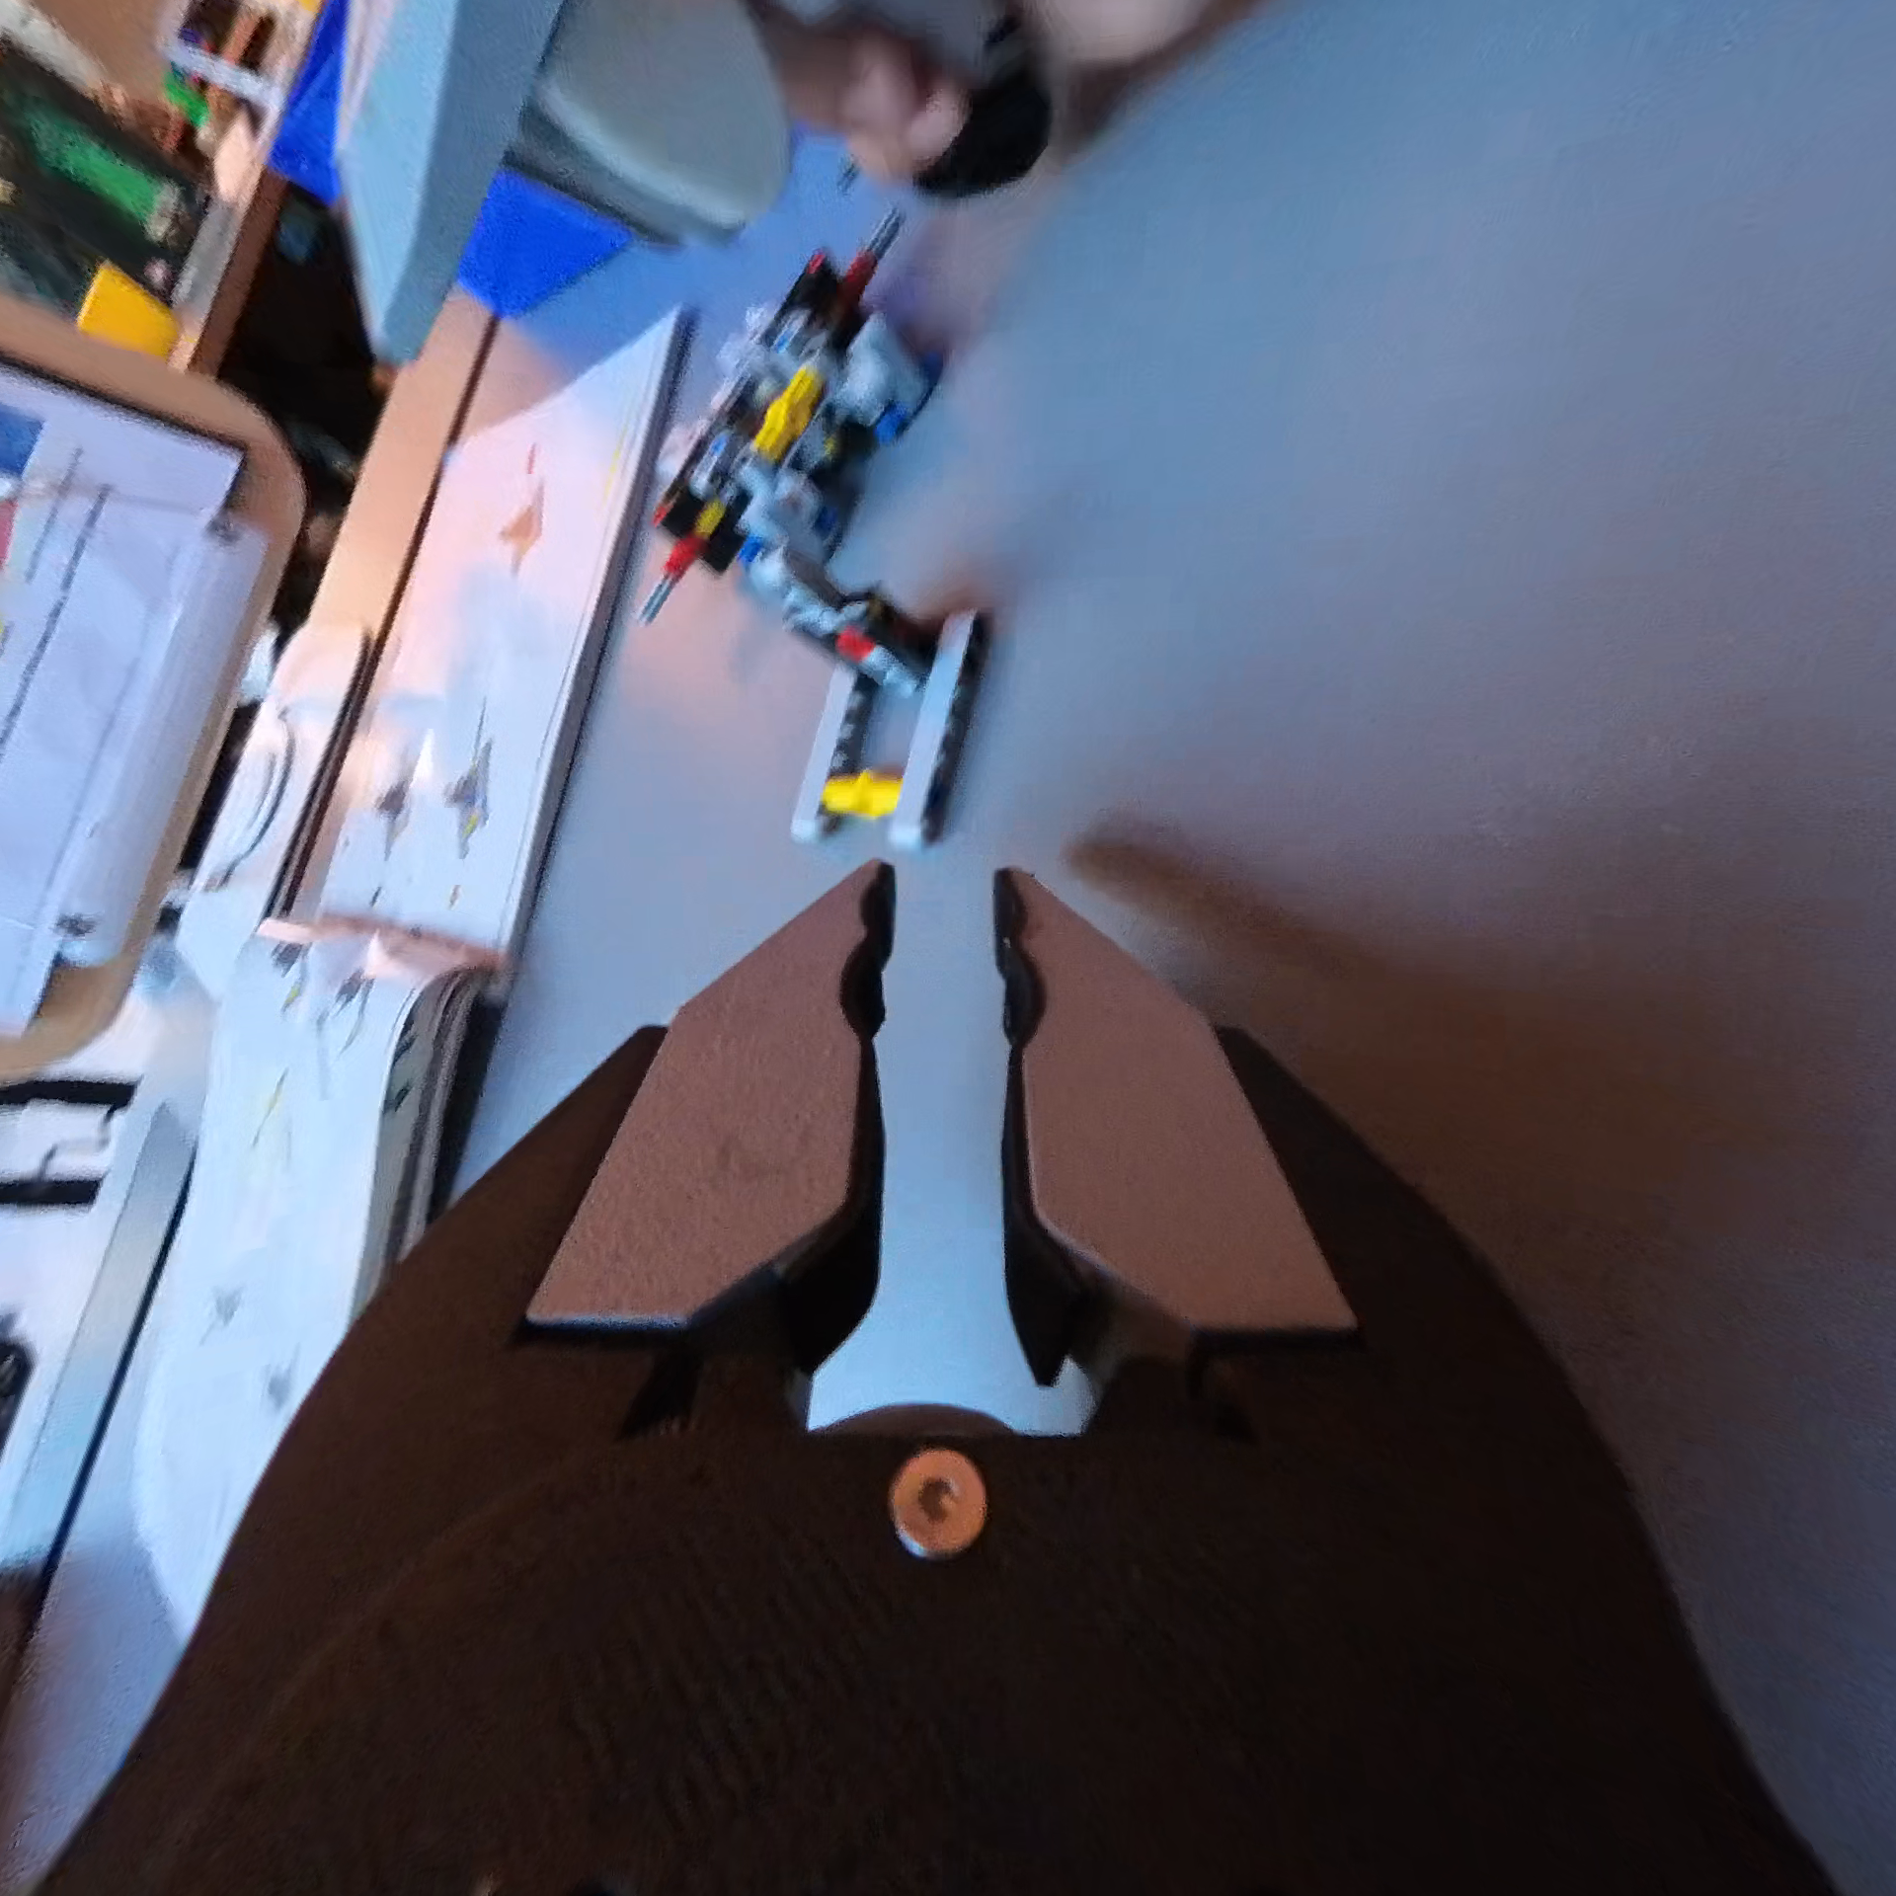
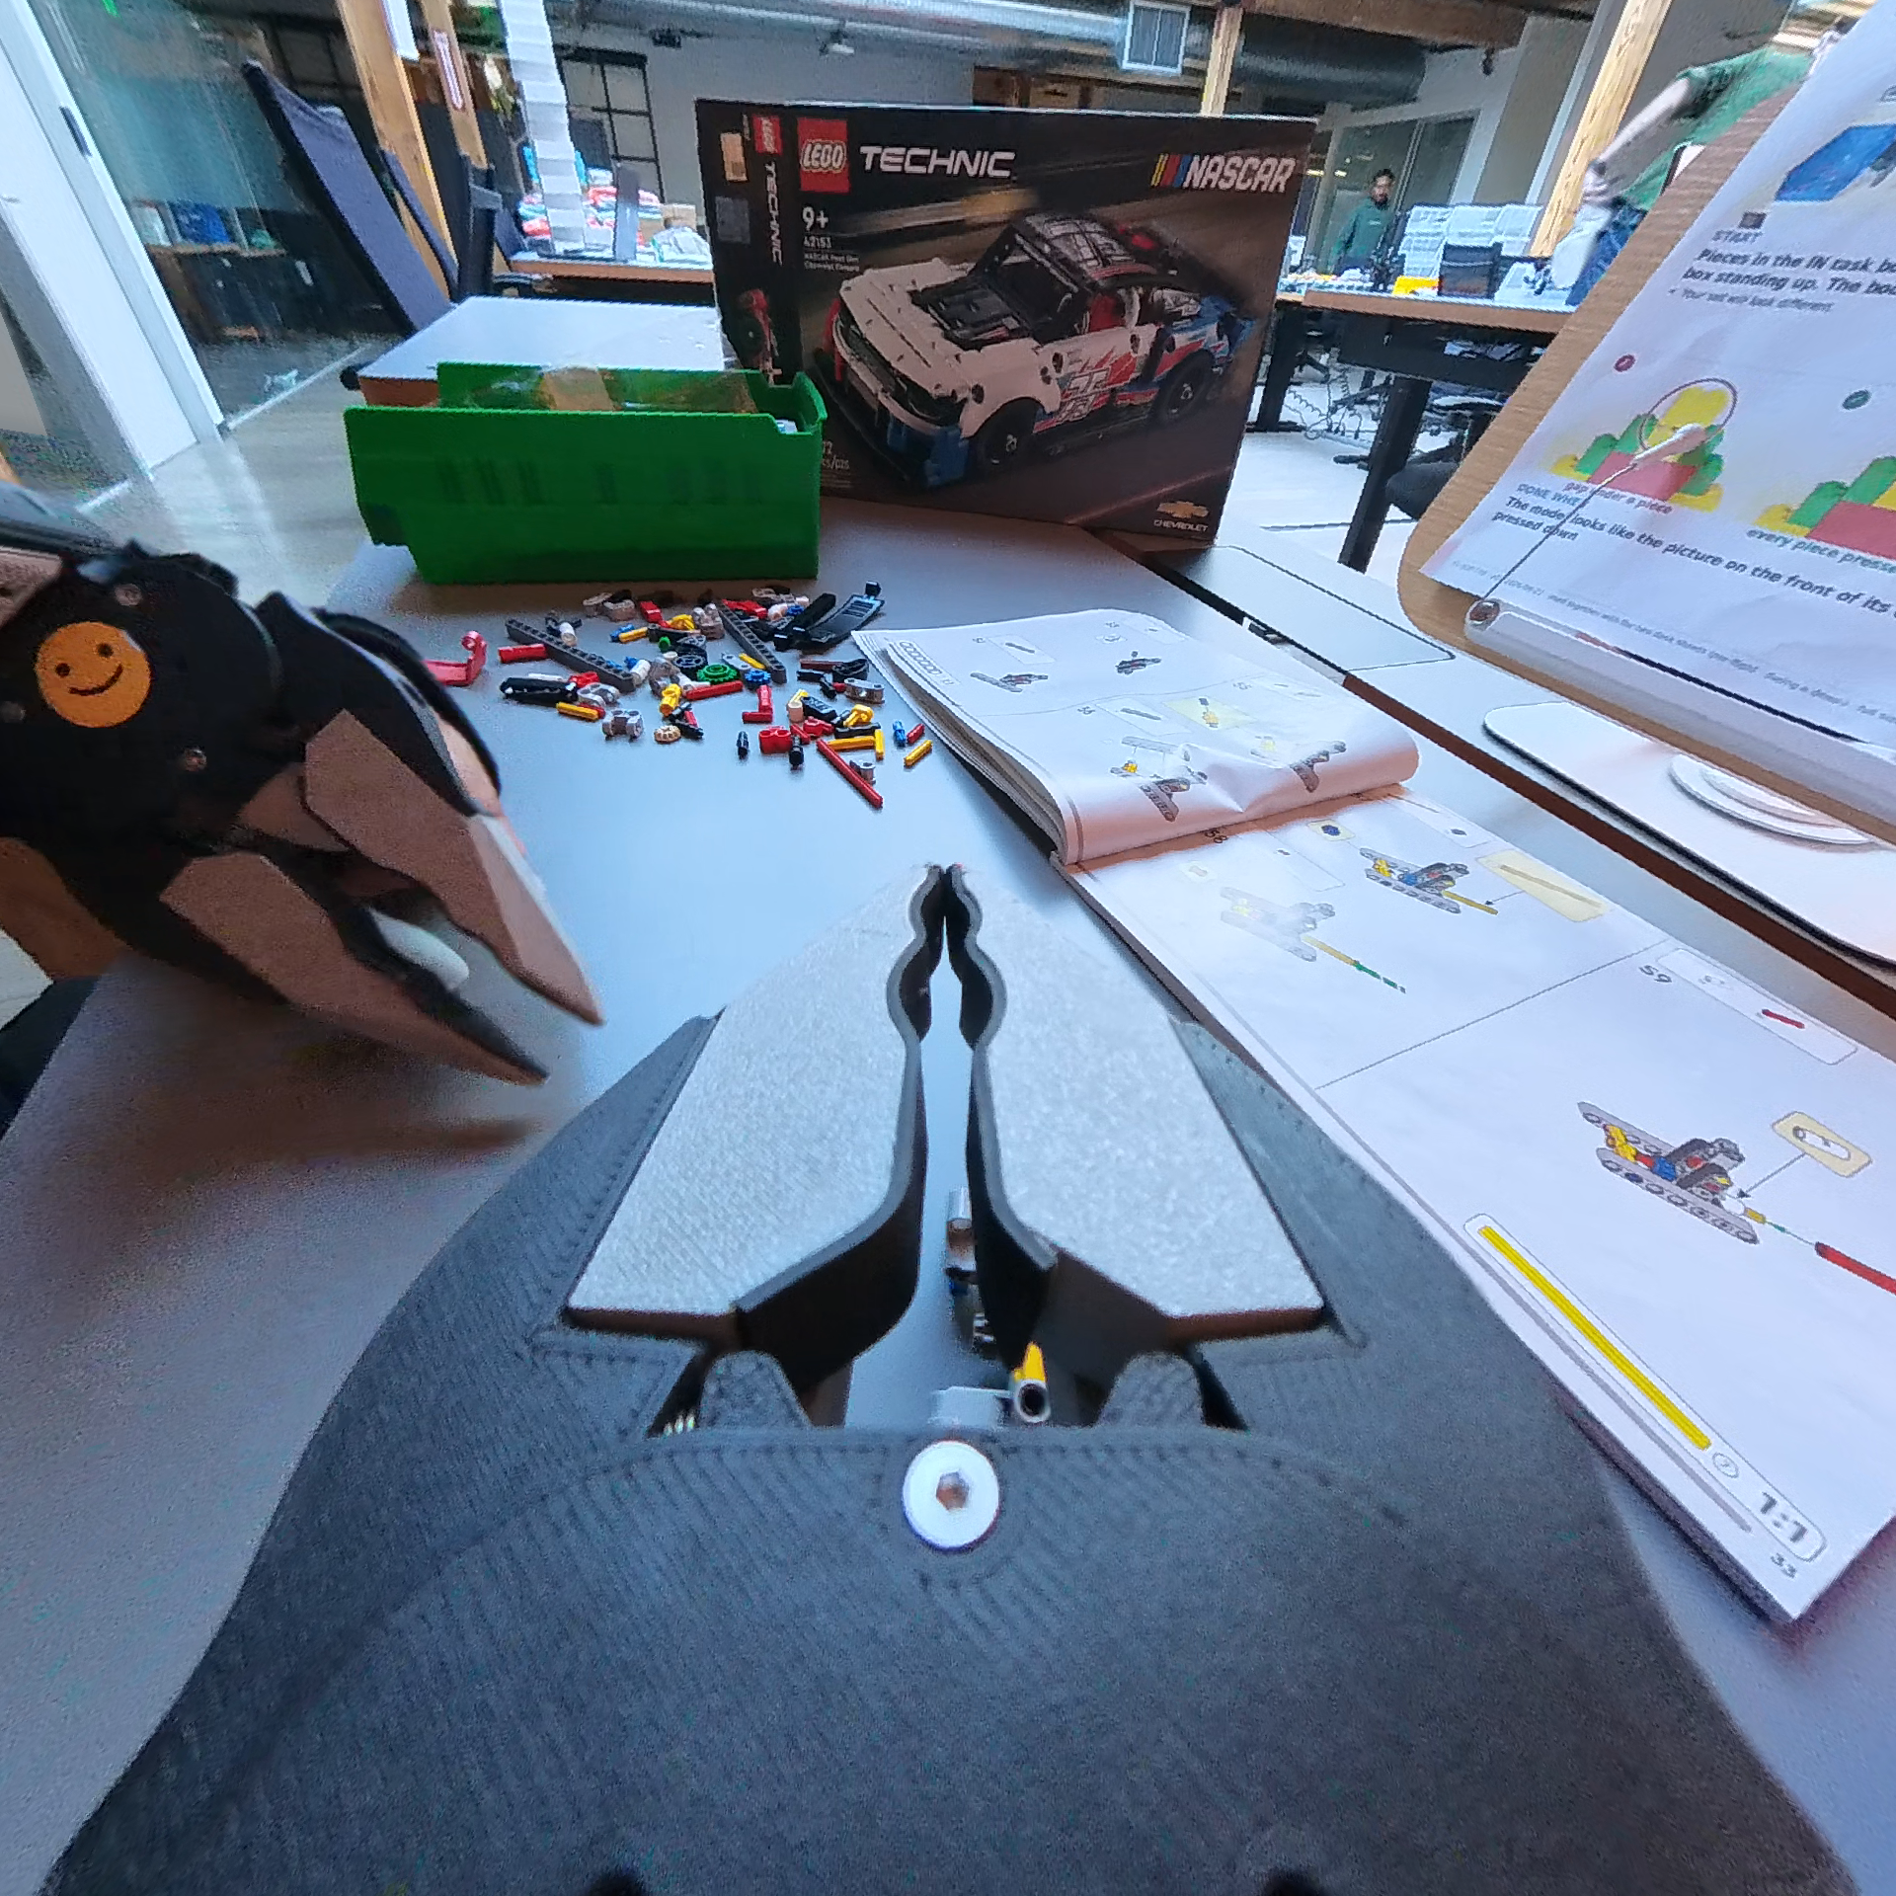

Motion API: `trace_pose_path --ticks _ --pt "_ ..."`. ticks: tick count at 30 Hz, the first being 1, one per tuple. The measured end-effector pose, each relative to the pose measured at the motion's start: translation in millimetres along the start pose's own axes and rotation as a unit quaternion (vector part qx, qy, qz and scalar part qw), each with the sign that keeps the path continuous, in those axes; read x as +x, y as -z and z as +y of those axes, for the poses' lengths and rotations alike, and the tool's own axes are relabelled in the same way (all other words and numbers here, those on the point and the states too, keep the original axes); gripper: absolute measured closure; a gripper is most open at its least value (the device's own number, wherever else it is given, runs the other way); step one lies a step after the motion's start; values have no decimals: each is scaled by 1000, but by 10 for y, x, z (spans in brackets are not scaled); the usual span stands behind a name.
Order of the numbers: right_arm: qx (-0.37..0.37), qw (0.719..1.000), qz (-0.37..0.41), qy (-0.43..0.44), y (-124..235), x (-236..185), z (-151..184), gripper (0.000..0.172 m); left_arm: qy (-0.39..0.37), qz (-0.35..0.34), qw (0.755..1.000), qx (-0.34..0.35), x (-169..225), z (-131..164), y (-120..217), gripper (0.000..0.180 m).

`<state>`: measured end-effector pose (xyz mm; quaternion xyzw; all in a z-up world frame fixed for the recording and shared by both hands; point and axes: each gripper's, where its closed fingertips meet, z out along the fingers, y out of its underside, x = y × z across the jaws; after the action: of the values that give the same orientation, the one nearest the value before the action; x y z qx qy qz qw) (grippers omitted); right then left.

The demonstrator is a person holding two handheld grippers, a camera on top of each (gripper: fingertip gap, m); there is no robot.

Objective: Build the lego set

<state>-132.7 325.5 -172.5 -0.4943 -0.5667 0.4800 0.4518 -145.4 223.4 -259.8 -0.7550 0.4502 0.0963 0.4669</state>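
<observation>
Two hand-held grippers over a grey table (image 2: 667,872) strewn with toy building parts.

We see a printed toy-car box (image 2: 1011,308) standing behind a green bin (image 2: 585,492), loose pieces (image 2: 698,677) and an open instruction booklet (image 2: 1385,923). Our left gripper (image 1: 942,872) tilts low, jaws parted and bare, just short of a half-built model (image 1: 811,492). Our right gripper (image 2: 946,872) is clenched on nothing, fingertips touching, above the model.

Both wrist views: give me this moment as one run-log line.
left claw: open, bare, facing brick assembly | right claw: shut, over grey table | loose bricks, open manual beyond
</observation>
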Motion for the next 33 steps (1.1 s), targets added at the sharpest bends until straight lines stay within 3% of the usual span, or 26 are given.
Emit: trace_pose_path --ticks 3,6,10,12,15,19,33 --pt "2 1000 -4 -1 0 -18 -10 172 50 -30 998 -36 -299 255 320 168" --pt "2 1000 -8 3 -9 -47 -20 172 113 -101 982 -112 -981 832 934 167" --pt "-5 1000 -14 8 -42 -85 -12 172 316 -92 921 -208 -1460 1873 1708 161" --pt "-6 1000 -19 12 -59 -113 -16 172 400 -64 884 -234 -1439 2271 1854 159" --pt "-10 1000 -22 18 -75 -144 -13 172 441 -51 853 -274 -1339 2652 1871 158" --pt "-10 999 -20 28 -62 -168 -25 172 474 -33 832 -287 -1225 2807 1733 158" --pt "-12 998 -18 51 -38 -211 -65 172 457 -9 826 -329 -1174 2892 1848 177"
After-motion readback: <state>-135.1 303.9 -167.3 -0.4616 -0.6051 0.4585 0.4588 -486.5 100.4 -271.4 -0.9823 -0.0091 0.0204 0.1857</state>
